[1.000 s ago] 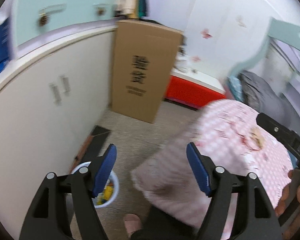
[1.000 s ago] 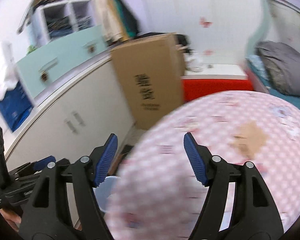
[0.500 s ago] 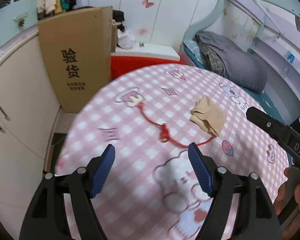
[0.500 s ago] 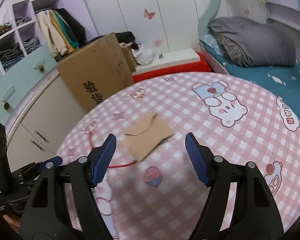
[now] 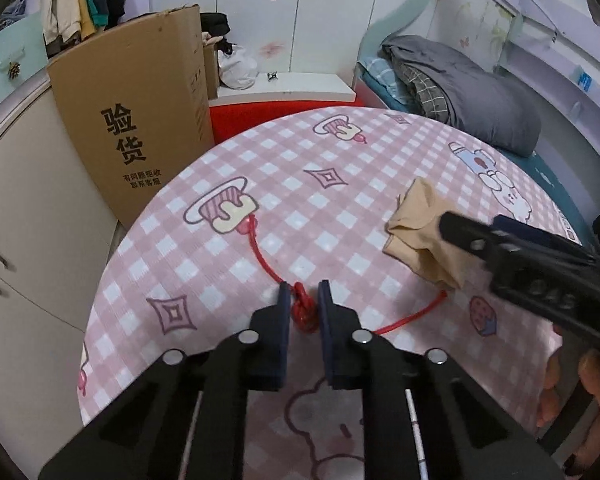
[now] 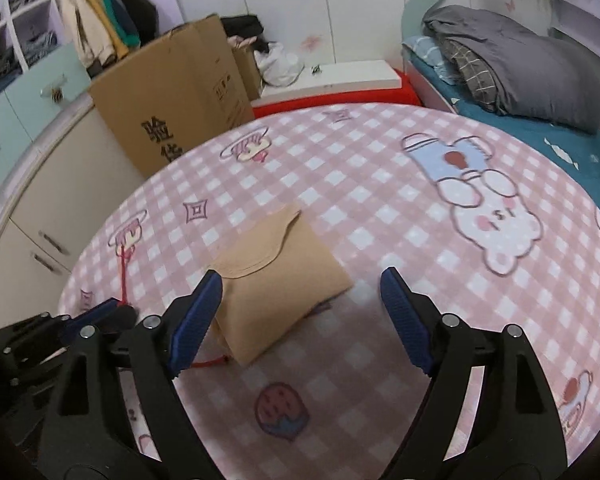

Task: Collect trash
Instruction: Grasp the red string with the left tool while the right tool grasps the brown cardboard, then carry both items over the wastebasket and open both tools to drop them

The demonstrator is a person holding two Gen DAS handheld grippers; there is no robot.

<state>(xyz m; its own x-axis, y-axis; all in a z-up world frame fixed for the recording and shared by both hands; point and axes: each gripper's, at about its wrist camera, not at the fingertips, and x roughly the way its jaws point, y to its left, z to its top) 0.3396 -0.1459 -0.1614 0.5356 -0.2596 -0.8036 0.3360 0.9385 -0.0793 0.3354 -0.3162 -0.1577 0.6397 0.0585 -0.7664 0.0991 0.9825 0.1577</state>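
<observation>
The left gripper (image 5: 303,294) has just been closing, and its two blue pads now press on the knotted middle of a red cord (image 5: 302,312) that lies on the pink checked tablecloth (image 5: 300,184). From the knot one strand of the cord runs away ahead and to the left of the fingers, up to a cartoon print on the cloth; the other strand trails off to the right of the fingers, toward a tan paper envelope (image 5: 416,232).

The right gripper (image 6: 298,296) has just been opening further, and its jaws stand wide apart with nothing pressed between them. The tan paper envelope (image 6: 276,280) lies on the cloth between the two pads, nearer the left finger (image 6: 198,316), whose tip overlaps the envelope's near corner in the right wrist view; whether it touches, I cannot tell. The right finger (image 6: 406,320) is well clear of it. A short end of the red cord (image 6: 210,362) shows just under the envelope's near edge.

Beyond the table, ahead and left of both grippers, stands a tall cardboard box (image 5: 136,128) against pale cabinets (image 5: 28,216). Ahead and right, a grey blanket (image 6: 516,68) is heaped on a bed.
</observation>
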